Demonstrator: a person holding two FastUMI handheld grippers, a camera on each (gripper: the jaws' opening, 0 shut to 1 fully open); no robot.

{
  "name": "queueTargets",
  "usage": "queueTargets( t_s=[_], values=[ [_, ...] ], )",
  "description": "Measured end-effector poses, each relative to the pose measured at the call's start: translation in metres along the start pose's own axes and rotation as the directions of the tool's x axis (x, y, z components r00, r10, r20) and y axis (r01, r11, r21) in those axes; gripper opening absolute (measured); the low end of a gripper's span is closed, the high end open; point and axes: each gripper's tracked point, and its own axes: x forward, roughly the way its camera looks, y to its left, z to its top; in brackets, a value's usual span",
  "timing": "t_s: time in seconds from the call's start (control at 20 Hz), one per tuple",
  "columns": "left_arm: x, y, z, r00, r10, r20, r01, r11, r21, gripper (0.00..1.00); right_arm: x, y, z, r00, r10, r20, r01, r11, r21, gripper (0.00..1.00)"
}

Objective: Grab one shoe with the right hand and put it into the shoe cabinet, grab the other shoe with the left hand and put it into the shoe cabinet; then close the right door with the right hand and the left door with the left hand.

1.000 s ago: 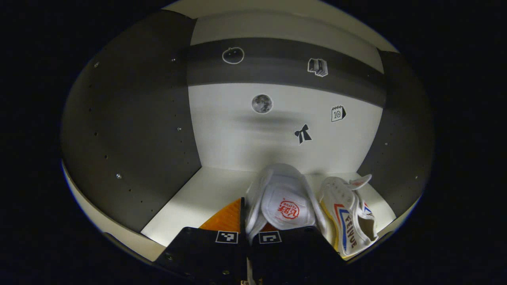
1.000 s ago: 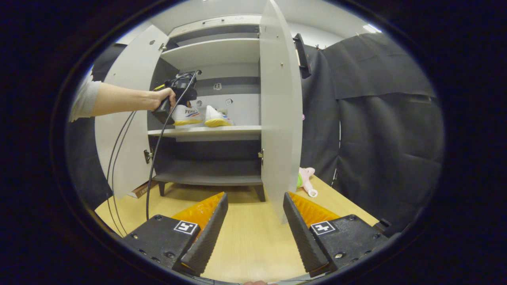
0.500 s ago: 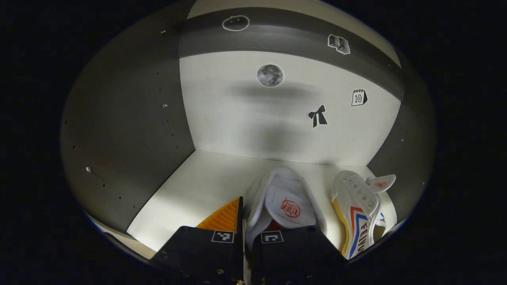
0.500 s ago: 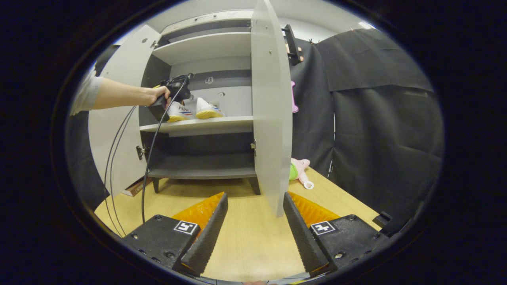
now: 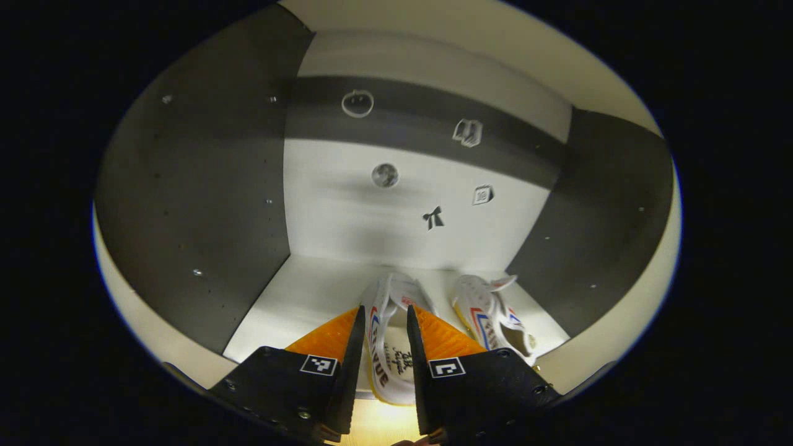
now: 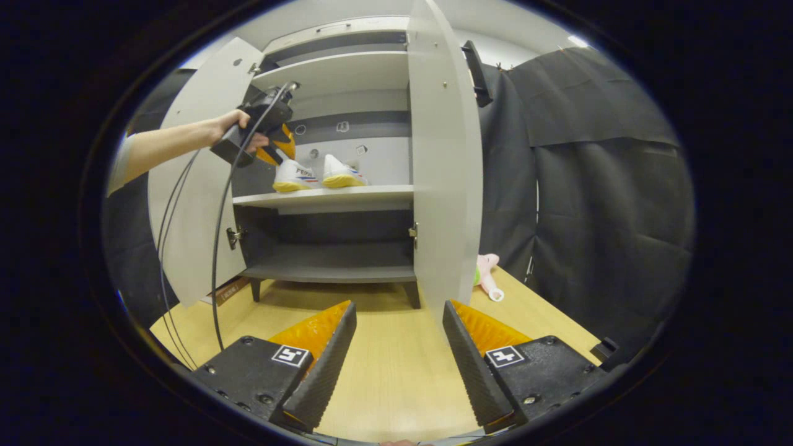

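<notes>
Hovering at the shelf mouth, left gripper (image 5: 379, 365) has its fingers parted, gap narrow; the nearer white canvas sneaker with red-blue side stripes and yellow sole edge (image 5: 389, 347) shows in that gap, heel toward the camera. Cannot tell from the left gripper view whether either finger touches it. In the right gripper view the same left gripper (image 6: 280, 147) sits tilted down just above and behind that sneaker (image 6: 296, 176), apparently clear of it, held by a hand (image 6: 230, 119) with two black cables (image 6: 214, 248) hanging from it.

Just right of the left gripper's fingers: second matching white sneaker (image 5: 492, 316), toe pointing to the back wall, tongue flapped out. Both sneakers rest side by side on the middle white shelf (image 5: 303, 297) of the grey-and-white shoe cabinet (image 6: 334, 148). Ahead of the gripper, the white back panel (image 5: 347, 217) carries small stickers: a round moon (image 5: 385, 175), a black bow (image 5: 433, 217), a calendar (image 5: 482, 194); two more sit on the dark band above.

Right gripper (image 6: 399, 347) has its fingers spread wide, nothing between them, low over the light wooden tabletop (image 6: 396, 371). Ahead of it, well apart: the cabinet with both doors swung out, the right white door (image 6: 443, 167) edge-on straight ahead, the left white door (image 6: 198, 186) ahead-left. Second sneaker (image 6: 342, 173) sits on the shelf between the first sneaker and the right door. Ahead-right of the right door's foot: a pink and green plush toy (image 6: 486, 275) lying on the tabletop against the black cloth wall (image 6: 595, 186).
</notes>
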Motion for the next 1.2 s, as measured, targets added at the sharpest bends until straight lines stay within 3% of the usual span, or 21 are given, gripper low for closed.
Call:
queueTargets(
  t_s=[0.1,0.15,0.3,0.35,0.4,0.45,0.5,0.55,0.6,0.95,1.05,1.2],
  values=[
    [-0.042,-0.005,0.002,0.995,-0.035,0.091,0.031,0.999,0.037,0.42,0.0,0.006,0.003,1.0,0.021,0.004,-0.021,1.0,-0.007,0.89],
    [-0.061,-0.005,0.002,0.991,-0.034,0.129,0.026,0.998,0.058,0.46,-0.001,0.009,0.003,0.999,0.036,0.005,-0.036,0.999,-0.009,0.89],
    [-0.115,-0.002,-0.011,0.97,-0.023,0.24,-0.003,0.994,0.107,0.46,-0.004,0.012,0.008,0.998,0.067,0.017,-0.067,0.998,-0.016,0.89],
    [-0.132,-0.002,-0.018,0.962,-0.018,0.273,-0.015,0.993,0.116,0.63,-0.006,0.015,0.012,0.997,0.075,0.024,-0.075,0.997,-0.02,0.89],
    [-0.146,-0.002,-0.027,0.954,-0.007,0.301,-0.03,0.992,0.12,0.46,-0.008,0.018,0.016,0.996,0.082,0.029,-0.081,0.996,-0.021,0.89],
    [-0.16,0.001,-0.041,0.95,0.016,0.311,-0.055,0.992,0.117,0.45,-0.01,0.02,0.021,0.995,0.091,0.034,-0.091,0.996,-0.018,0.89],
    [-0.172,0.004,-0.055,0.946,0.042,0.321,-0.082,0.99,0.111,0.62,-0.012,0.02,0.024,0.994,0.097,0.039,-0.097,0.995,-0.014,0.89],
    [-0.182,0.006,-0.07,0.941,0.061,0.333,-0.104,0.988,0.113,0.46,-0.014,0.019,0.025,0.994,0.1,0.043,-0.1,0.995,-0.011,0.89],
    [-0.19,0.008,-0.086,0.935,0.079,0.346,-0.126,0.985,0.117,0.46,-0.017,0.017,0.027,0.994,0.1,0.049,-0.1,0.995,-0.009,0.89],
    [-0.236,-0.006,-0.191,0.886,0.13,0.446,-0.225,0.96,0.167,0.78,-0.036,0.011,0.03,0.993,0.101,0.056,-0.101,0.995,-0.004,0.89],
    [-0.245,-0.015,-0.216,0.883,0.116,0.455,-0.215,0.962,0.171,0.85,-0.04,0.011,0.03,0.993,0.099,0.06,-0.099,0.995,0.001,0.89],
    [-0.249,-0.024,-0.253,0.895,0.109,0.432,-0.18,0.975,0.128,0.87,-0.047,0.013,0.027,0.993,0.104,0.056,-0.104,0.995,-0.004,0.89]
  ],
)
